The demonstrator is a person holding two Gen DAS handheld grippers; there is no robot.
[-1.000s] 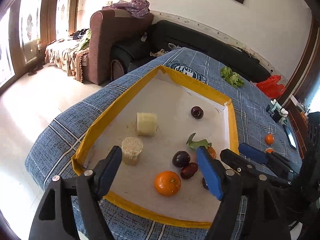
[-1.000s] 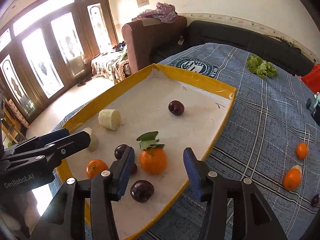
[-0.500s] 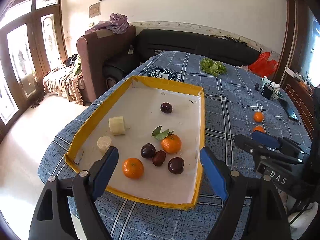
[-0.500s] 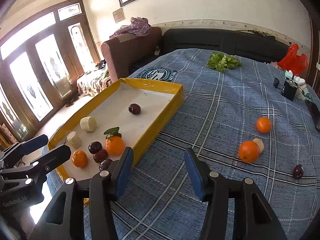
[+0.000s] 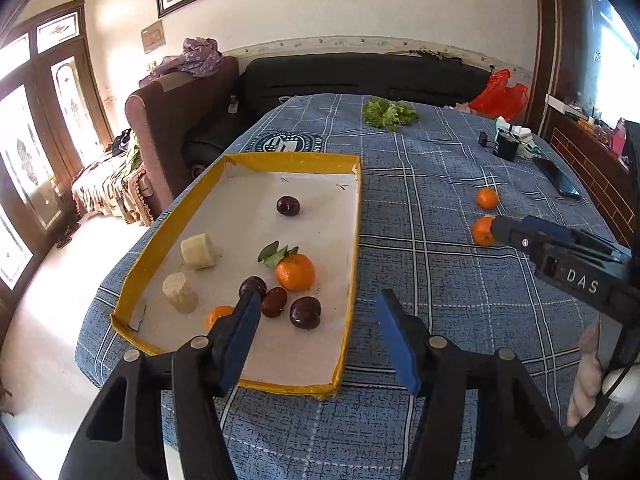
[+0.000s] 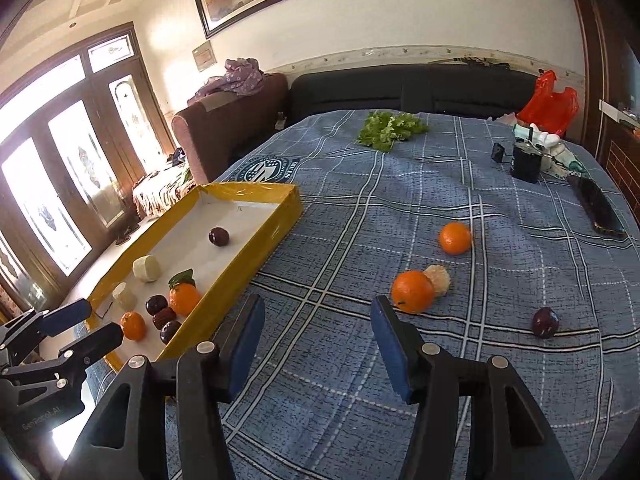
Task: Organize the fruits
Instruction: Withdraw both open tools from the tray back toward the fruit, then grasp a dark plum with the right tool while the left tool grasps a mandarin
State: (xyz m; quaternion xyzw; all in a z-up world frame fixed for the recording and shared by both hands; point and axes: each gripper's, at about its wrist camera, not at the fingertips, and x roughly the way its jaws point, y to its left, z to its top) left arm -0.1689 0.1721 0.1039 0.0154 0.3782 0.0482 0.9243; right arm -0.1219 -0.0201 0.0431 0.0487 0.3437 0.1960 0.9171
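A yellow-rimmed tray (image 5: 356, 216) (image 6: 276, 224) lies on the blue plaid cloth. It holds a leafy orange (image 5: 295, 271), a small orange (image 5: 218, 315), several dark plums (image 5: 305, 312) and two pale chunks (image 5: 198, 245). Loose on the cloth are two oranges (image 6: 413, 291) (image 6: 455, 237), a pale peeled piece (image 6: 438, 279) and a plum (image 6: 545, 322). My left gripper (image 5: 318, 312) is open and empty above the tray's near right corner. My right gripper (image 6: 318, 322) is open and empty over bare cloth, left of the nearer loose orange.
Lettuce (image 6: 390, 128) lies at the far side of the table. A black cup (image 6: 527, 162), a phone (image 6: 598, 206) and a red bag (image 6: 550, 100) are at the far right. A sofa and an armchair stand behind the table.
Both grippers have pulled back from over the tray and swung right. The right gripper now faces the loose fruit on the cloth. Both stay open and empty.
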